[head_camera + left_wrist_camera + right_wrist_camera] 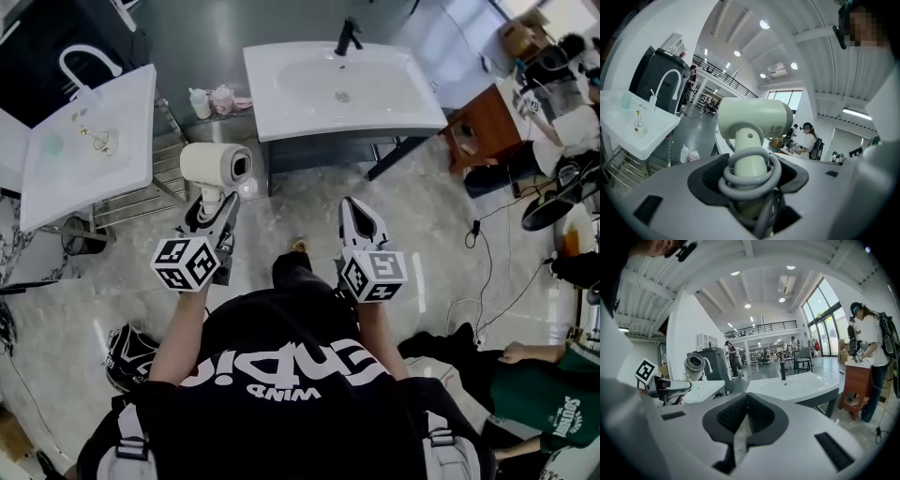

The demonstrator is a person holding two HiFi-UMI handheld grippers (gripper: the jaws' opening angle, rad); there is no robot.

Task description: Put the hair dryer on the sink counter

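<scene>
A white hair dryer [217, 166] is held by its handle in my left gripper [212, 214], nozzle pointing right, above the floor in front of the sinks. In the left gripper view the dryer [754, 119] stands upright, its grey cord [751, 180] coiled round the handle, and the left gripper [750, 172] is shut on handle and cord. The white sink counter [281, 108] with a black faucet [348, 36] lies ahead, its top bare. My right gripper [360, 217] hangs beside the left, shut and empty; in its own view the right gripper [746, 398] faces that sink [797, 386].
A second white sink [131, 141] with a white faucet stands at the left over a metal rack [155, 183]. Small bottles [211, 99] sit between the sinks. A wooden table [483, 127], seated people and floor cables [483, 272] are at the right.
</scene>
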